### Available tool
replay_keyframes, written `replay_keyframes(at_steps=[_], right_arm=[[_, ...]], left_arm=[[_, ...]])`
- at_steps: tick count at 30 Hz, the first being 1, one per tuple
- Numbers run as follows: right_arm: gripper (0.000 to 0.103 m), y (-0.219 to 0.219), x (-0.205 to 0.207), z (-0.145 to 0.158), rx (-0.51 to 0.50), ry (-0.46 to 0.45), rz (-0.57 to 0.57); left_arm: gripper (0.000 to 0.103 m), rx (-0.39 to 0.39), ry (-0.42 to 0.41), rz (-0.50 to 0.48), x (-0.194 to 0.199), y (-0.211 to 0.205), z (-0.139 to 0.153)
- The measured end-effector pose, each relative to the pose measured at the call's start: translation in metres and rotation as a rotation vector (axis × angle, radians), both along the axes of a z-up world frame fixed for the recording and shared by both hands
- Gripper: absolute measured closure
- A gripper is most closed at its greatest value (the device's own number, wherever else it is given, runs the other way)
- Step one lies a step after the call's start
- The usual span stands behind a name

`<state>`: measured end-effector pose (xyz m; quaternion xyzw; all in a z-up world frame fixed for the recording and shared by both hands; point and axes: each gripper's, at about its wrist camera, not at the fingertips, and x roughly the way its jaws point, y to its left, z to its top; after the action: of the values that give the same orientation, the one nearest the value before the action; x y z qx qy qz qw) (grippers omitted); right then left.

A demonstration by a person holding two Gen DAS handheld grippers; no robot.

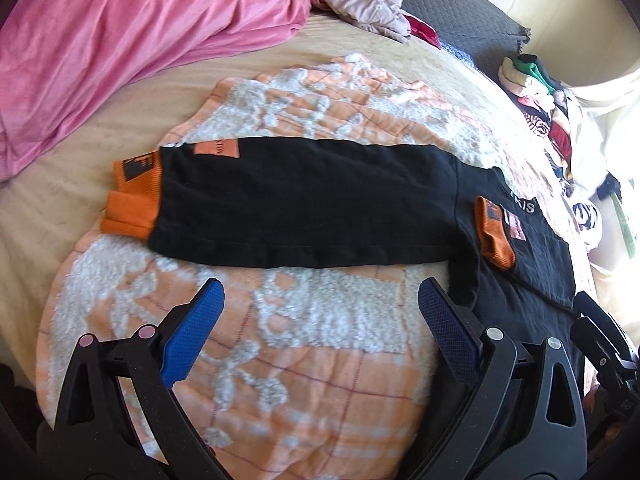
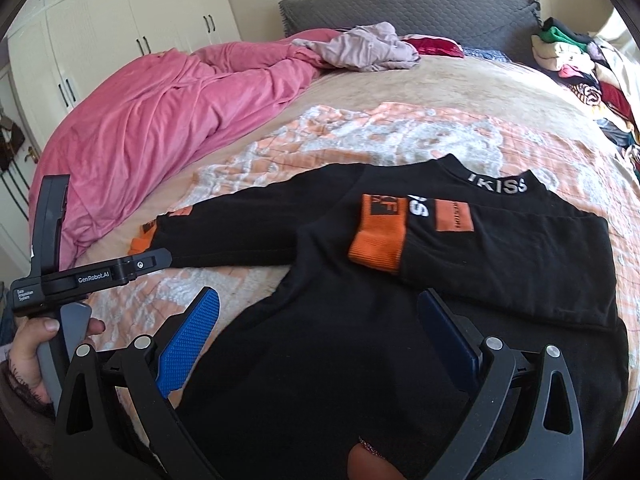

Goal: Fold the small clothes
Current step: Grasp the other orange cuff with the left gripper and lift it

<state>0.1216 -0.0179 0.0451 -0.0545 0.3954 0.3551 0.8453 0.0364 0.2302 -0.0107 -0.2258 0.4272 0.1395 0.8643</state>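
A black long-sleeved top [image 2: 360, 340] with orange cuffs is lying flat on an orange-and-white patterned blanket [image 1: 312, 360], which is spread over the beige bed [image 1: 100, 160]. One sleeve [image 1: 304, 208] is stretching straight out to the side across the blanket, its orange cuff [image 1: 134, 196] sitting at the far end. The other sleeve [image 2: 508, 268] is lying folded in over the chest, its cuff [image 2: 378, 236] resting on the body of the top just below the white lettering on the collar [image 2: 500, 182].

The left gripper [image 1: 320, 332] is hovering over bare blanket just on the near side of the outstretched sleeve, its blue-padded fingers [image 1: 192, 340] spread wide and gripping nothing. The right gripper [image 2: 318, 340] is hanging over the lower body of the top, its fingers [image 2: 188, 344] likewise wide apart and empty; I cannot tell whether they are touching the cloth. In the right wrist view a hand [image 2: 36, 344] is wrapping around the grey handle of the left tool at the lower left.

A crumpled pink duvet [image 2: 152, 128] is lying along the far side of the bed, with a pale garment [image 2: 360, 48] bunched near the grey headboard [image 2: 400, 8], and a heap of mixed clothes [image 2: 580, 64] is piling up at the right edge
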Motion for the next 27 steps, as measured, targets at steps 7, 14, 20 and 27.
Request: replay_keyframes(at_steps=[7, 14, 20, 27], right_arm=[[0.004, 0.03, -0.014, 0.004, -0.024, -0.009, 0.056], [0.004, 0.046, -0.027, 0.001, -0.059, -0.012, 0.088], [0.004, 0.055, -0.032, -0.006, -0.111, -0.009, 0.088], [0.004, 0.055, -0.031, -0.014, -0.136, -0.009, 0.084]], left_arm=[[0.012, -0.033, 0.002, 0.049, -0.021, 0.024, -0.005], [0.012, -0.095, -0.012, 0.102, -0.036, 0.043, -0.012], [0.014, -0.197, -0.043, 0.178, -0.047, 0.066, -0.027], [0.046, -0.323, -0.125, 0.277, -0.05, 0.093, -0.05]])
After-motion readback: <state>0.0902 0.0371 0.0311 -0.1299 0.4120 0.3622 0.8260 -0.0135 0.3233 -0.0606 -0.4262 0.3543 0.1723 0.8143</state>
